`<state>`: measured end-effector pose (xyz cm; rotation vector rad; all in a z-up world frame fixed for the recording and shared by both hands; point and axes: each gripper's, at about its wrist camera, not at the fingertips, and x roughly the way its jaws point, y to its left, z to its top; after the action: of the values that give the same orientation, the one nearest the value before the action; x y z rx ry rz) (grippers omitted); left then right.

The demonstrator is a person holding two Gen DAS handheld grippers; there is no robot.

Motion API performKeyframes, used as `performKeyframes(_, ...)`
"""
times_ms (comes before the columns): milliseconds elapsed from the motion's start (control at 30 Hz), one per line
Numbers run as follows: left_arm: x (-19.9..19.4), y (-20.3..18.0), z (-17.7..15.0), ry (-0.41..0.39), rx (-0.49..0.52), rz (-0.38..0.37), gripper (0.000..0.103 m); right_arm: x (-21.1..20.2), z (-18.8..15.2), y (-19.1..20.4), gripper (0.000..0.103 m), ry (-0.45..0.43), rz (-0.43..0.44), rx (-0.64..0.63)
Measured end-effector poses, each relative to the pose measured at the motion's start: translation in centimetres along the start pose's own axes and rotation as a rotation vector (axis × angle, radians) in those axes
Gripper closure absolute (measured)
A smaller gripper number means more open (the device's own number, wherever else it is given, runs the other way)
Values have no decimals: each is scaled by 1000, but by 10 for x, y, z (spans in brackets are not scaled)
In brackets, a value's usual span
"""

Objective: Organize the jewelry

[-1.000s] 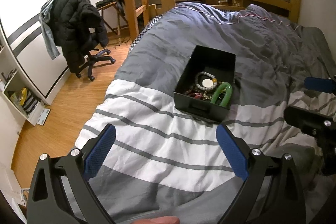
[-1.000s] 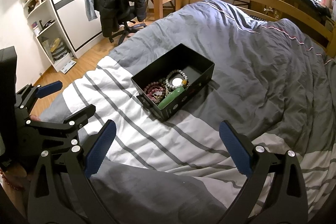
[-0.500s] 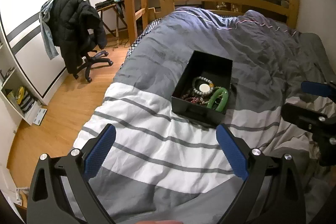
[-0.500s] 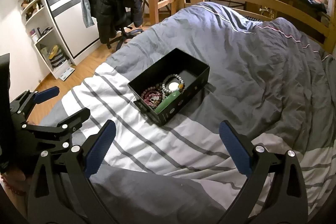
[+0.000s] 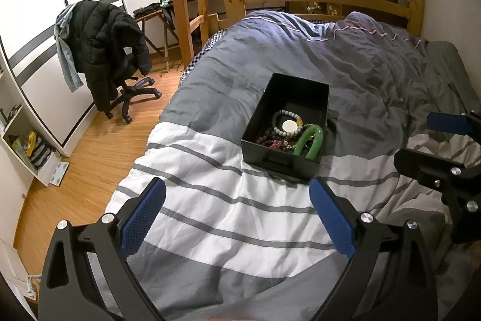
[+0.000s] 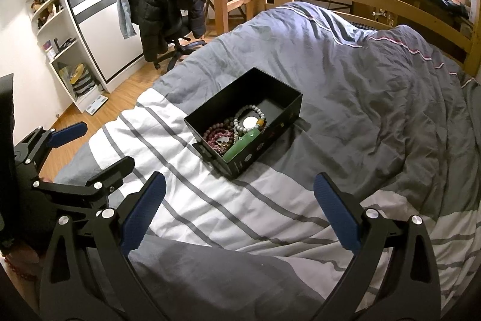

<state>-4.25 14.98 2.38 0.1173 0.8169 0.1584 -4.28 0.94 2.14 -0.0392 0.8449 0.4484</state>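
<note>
Both the left gripper (image 5: 237, 215) and the right gripper (image 6: 239, 212) are spread wide and empty, low in frame. At centre frame the black box (image 5: 303, 169) lies on the striped duvet (image 5: 210, 200), long axis running up-frame. A green bangle (image 5: 309, 140) is inside; only the right view shows the side-wall stickers (image 6: 261, 145).

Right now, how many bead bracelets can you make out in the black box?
3, possibly more hidden. A pale grey one circles a white disc mid-box; a dark brownish strand lies beside it; a reddish-purple one sits at the near end of the black box, beside the green bangle.
</note>
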Motion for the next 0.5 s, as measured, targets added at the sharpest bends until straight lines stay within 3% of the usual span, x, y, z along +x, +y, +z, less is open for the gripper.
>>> performKeyframes(500, 1, 0, -1, 6, -3, 0, 8, 0, -1, 0, 5, 2, -1, 2)
